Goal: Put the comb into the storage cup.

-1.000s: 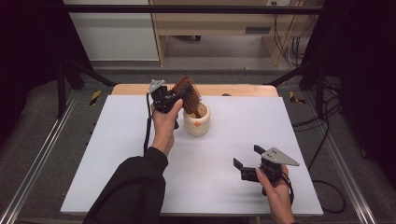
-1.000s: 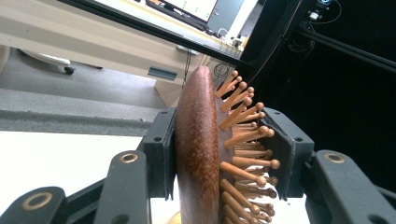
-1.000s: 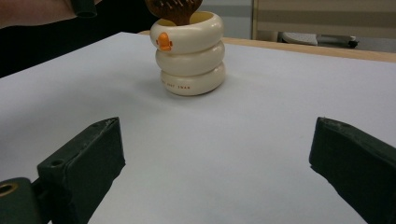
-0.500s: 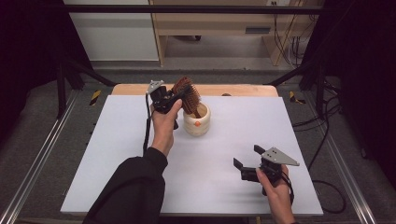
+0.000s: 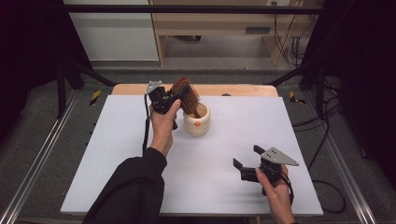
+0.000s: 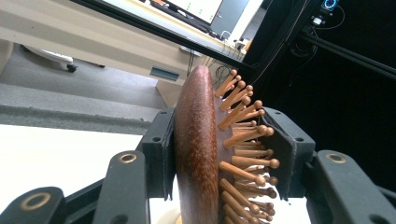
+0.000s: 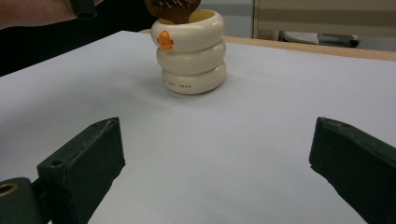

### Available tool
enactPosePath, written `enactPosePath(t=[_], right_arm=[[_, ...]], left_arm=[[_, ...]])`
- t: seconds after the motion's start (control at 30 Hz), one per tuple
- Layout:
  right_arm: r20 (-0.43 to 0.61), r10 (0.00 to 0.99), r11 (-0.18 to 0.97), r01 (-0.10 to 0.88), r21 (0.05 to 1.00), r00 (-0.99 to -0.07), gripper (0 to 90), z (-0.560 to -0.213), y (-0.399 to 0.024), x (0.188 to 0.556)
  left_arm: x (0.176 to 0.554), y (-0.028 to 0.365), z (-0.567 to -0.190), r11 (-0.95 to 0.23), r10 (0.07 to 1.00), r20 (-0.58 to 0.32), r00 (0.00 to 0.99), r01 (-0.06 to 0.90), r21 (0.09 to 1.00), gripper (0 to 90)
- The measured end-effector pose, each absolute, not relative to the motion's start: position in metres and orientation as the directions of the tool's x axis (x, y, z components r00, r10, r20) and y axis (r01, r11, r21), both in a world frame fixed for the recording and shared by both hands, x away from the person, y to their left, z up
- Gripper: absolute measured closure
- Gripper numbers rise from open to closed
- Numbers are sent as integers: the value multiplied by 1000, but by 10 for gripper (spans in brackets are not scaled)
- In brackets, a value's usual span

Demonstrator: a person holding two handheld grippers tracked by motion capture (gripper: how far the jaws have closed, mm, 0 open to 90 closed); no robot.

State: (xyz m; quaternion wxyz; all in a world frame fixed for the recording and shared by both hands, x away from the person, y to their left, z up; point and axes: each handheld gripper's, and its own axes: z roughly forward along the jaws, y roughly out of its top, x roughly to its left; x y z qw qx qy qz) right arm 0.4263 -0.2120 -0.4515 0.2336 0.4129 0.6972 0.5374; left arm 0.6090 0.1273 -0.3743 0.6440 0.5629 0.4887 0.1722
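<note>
- The right hand-held gripper (image 5: 246, 163) rests on the bench (image 5: 116, 154) near its front right corner, held by the person's right hand (image 5: 275, 191). Its jaws stand wide apart with nothing between them, released; in the right gripper view the two black pads (image 7: 84, 158) frame bare white bench surface.
- A dark sleeve (image 5: 130, 186) comes in over the front edge of the bench left of centre, and the left hand (image 5: 163, 126) reaches from it toward the back edge.
- The cream cup (image 5: 196, 119), shaped like stacked rings with a small orange mark on its side, stands upright on the bench toward the back edge, about midway between the left and right edges, just beside the left hand.
- The left hand-held gripper (image 5: 175, 95) is clenched on the wooden hairbrush (image 5: 185, 94): in the left gripper view one pad presses the smooth brown back of the head (image 6: 196, 140) and the other presses the pegs.
- The hairbrush is tilted, with its head above the cup's rim and its lower end down inside the cup.
- Beyond the back edge lie grey floor and a pale cabinet (image 5: 112, 37).
</note>
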Motion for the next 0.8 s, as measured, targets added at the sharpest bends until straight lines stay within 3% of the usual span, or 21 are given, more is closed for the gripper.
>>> enactPosePath(t=[0.8], right_arm=[[113, 826, 91, 329, 940, -552, 35, -452, -212, 427]], left_arm=[[611, 133, -378, 336, 764, -465, 447, 340, 878, 492]])
